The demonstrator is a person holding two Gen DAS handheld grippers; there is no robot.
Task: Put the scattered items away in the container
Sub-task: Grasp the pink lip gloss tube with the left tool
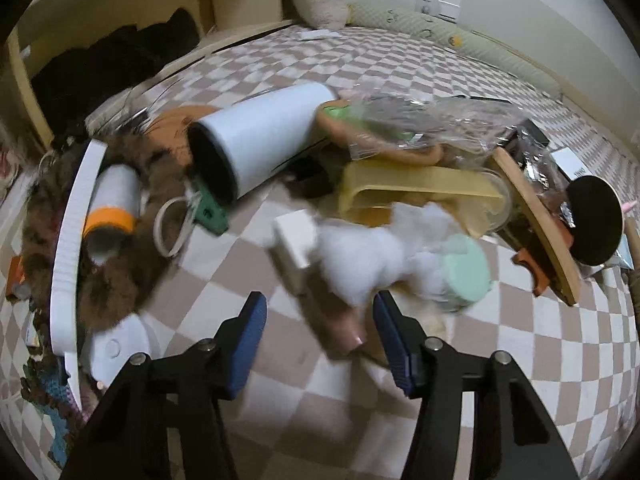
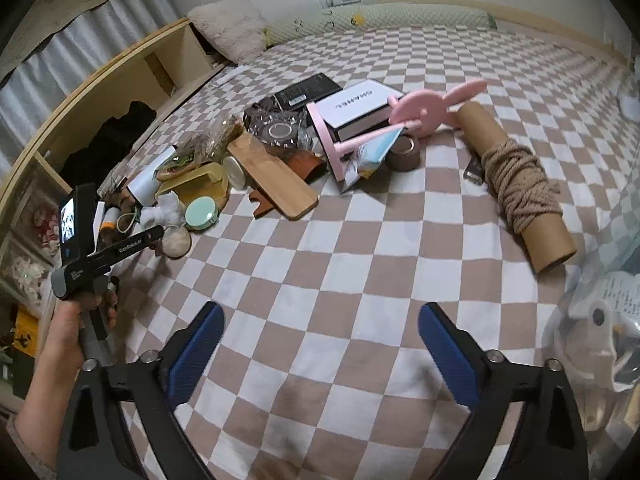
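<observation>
Scattered items lie on a checkered bed cover (image 2: 360,264). In the left wrist view my left gripper (image 1: 320,320) is open, just short of a pink tube (image 1: 340,320), white stuffing (image 1: 360,256), a mint round case (image 1: 464,272) and a white block (image 1: 294,236). A white tumbler (image 1: 260,140) lies on its side behind them. A white-rimmed container (image 1: 68,240) at the left holds brown fur and an orange-banded roll (image 1: 112,208). My right gripper (image 2: 320,340) is open and empty over bare cover. The left gripper's body (image 2: 100,256) shows at the left of the right wrist view.
A wooden board (image 2: 276,176), pink rabbit stand (image 2: 416,112), white box (image 2: 356,108), tape roll (image 2: 404,152) and rope-wound cardboard tube (image 2: 516,184) lie farther off. A plastic bag (image 2: 600,320) sits at the right. A wooden shelf (image 2: 120,92) runs along the left.
</observation>
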